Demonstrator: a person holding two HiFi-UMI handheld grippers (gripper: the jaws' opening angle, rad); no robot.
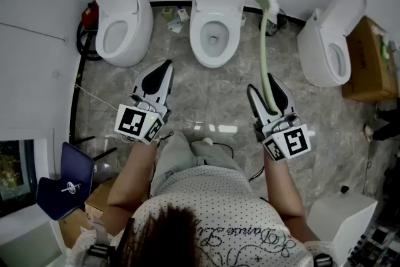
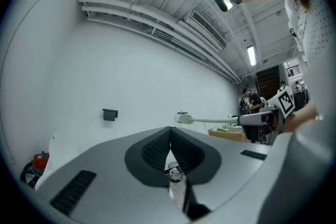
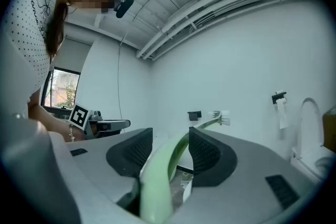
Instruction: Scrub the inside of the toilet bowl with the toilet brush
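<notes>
3 toilets in a row along far wall: left toilet (image 1: 122,25), middle toilet (image 1: 215,15), right toilet (image 1: 331,40). Toilet brush (image 1: 264,50) sits btw the jaws of right gripper (image 1: 262,84) and runs far-ward, head just right of middle toilet. Left gripper (image 1: 166,64) is near side of the gap btw left & middle toilets. Cardboard box (image 1: 369,62) right of right toilet. Chair (image 1: 65,181) near left.

Left gripper (image 1: 165,67) jaws together; right gripper (image 1: 263,87) jaws clamp toilet brush (image 1: 264,40)
</notes>
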